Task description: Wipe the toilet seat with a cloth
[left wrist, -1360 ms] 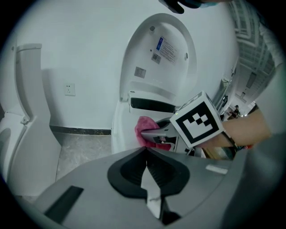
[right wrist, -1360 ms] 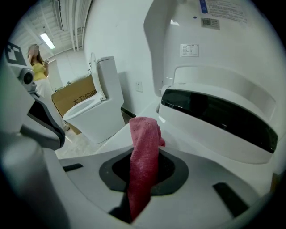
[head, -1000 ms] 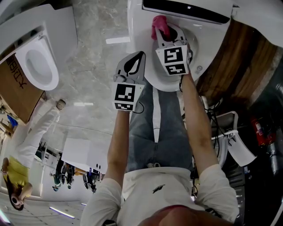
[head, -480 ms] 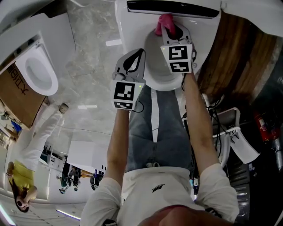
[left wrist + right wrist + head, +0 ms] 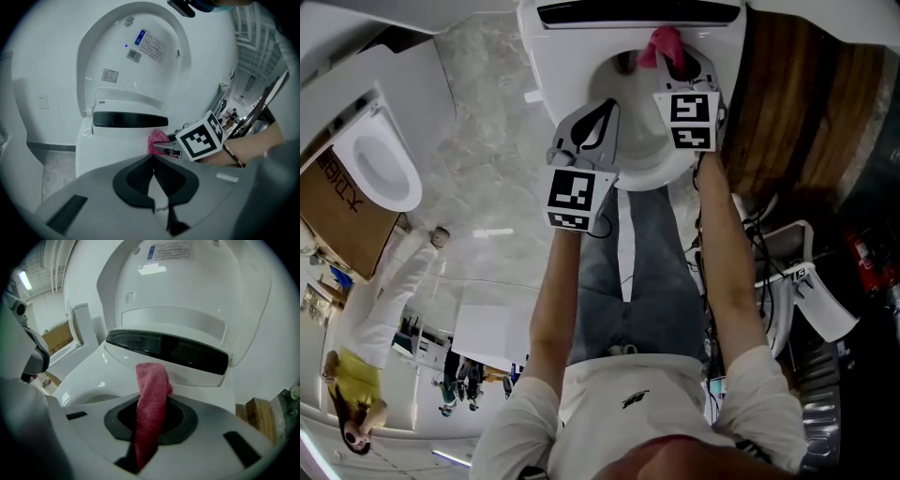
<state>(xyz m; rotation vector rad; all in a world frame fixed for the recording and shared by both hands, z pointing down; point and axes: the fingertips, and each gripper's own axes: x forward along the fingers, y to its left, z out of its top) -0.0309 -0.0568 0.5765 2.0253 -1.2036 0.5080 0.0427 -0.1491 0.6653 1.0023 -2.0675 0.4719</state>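
Note:
The white toilet seat [image 5: 623,169] rings the bowl at the top of the head view, with the lid [image 5: 187,282] raised behind it. My right gripper [image 5: 672,59] is shut on a pink cloth [image 5: 664,41] and holds it at the back of the seat, just below the black control strip [image 5: 164,350]. In the right gripper view the cloth [image 5: 152,404] hangs out between the jaws over the seat rim [image 5: 89,376]. My left gripper [image 5: 601,110] hovers over the seat's front left, shut and empty. From it I see the cloth [image 5: 156,139] and the right gripper's marker cube [image 5: 200,136].
A second toilet [image 5: 382,161] and a cardboard box [image 5: 333,211] stand at the left. A wooden panel [image 5: 797,103] borders the toilet on the right, with cables and a white fitting [image 5: 814,307] below it. The person's legs [image 5: 628,272] face the bowl on a glossy marble floor [image 5: 483,122].
The right gripper has carried the cloth along the back of the seat from its left side toward the right. The left gripper has drifted nearer the bowl.

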